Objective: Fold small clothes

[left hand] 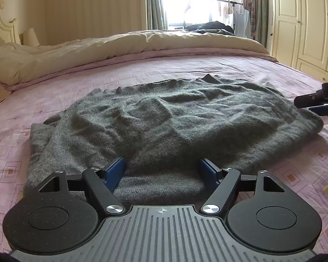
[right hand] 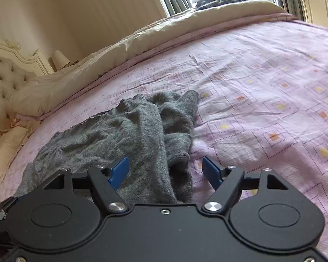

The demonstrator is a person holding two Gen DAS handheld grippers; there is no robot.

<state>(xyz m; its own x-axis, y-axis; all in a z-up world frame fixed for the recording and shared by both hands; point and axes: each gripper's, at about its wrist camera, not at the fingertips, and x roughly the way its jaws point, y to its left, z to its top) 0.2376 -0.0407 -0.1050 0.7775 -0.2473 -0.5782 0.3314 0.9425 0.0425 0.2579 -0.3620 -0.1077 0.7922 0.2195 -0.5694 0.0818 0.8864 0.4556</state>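
Observation:
A grey knitted sweater (left hand: 164,118) lies spread and rumpled on the pink patterned bed cover (left hand: 54,91). My left gripper (left hand: 164,170) stands open over the sweater's near edge, blue pads wide apart, with fabric lying between them but not pinched. In the right wrist view the sweater (right hand: 120,135) shows its right side, with a folded sleeve bunched along the edge. My right gripper (right hand: 165,171) is open above that edge, one pad over the knit and one over the cover (right hand: 273,87). The right gripper's tip (left hand: 317,102) shows at the far right of the left wrist view.
A cream duvet (left hand: 98,48) is piled along the far side of the bed, with a tufted headboard (right hand: 4,80) at the left. Dark clothes (left hand: 210,27) lie at the bed's far edge below the window. Cream wardrobe doors (left hand: 306,21) stand at the right.

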